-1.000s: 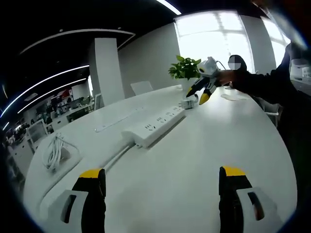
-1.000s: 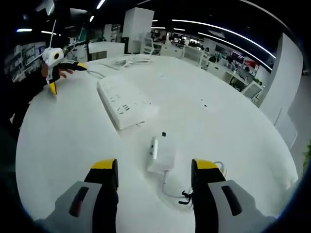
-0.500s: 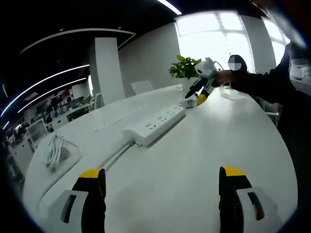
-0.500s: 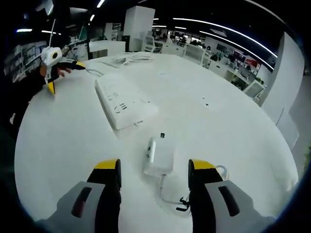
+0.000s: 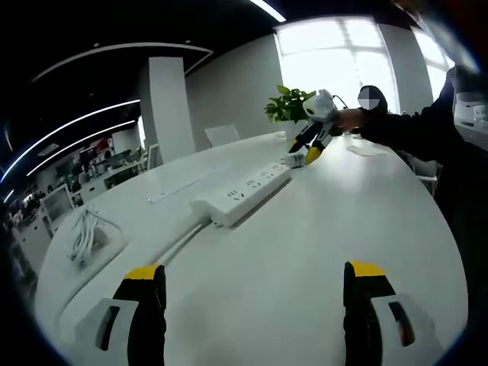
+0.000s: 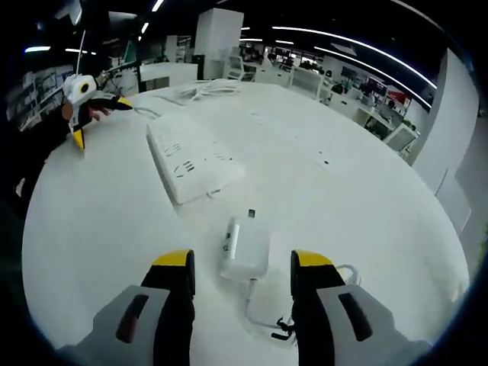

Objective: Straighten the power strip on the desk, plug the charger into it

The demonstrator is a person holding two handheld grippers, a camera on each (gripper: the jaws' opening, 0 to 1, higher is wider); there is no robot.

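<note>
A long white power strip [image 5: 240,194] lies at a slant on the white desk [image 5: 305,252], its cord running back toward me. In the right gripper view the power strip [image 6: 191,156] sits just beyond a white charger [image 6: 245,245]. My right gripper [image 6: 241,263] is open, its yellow tips on either side of the charger without touching it. The charger's thin cable [image 6: 267,316] curls under that gripper. From the left gripper view, the right gripper [image 5: 303,152] hovers over the charger [image 5: 292,161] at the strip's far end. My left gripper [image 5: 255,274] is open above bare desk.
A coiled white cable [image 5: 84,232] lies near the desk's left edge. A potted plant [image 5: 290,105] stands at the far end. A person's dark sleeve [image 5: 412,130] reaches in from the right. In the right gripper view the left gripper [image 6: 101,120] is at upper left.
My right gripper has crept forward and lower, so the charger now lies further in between its tips, which stand slightly closer together. The left gripper view has barely shifted.
</note>
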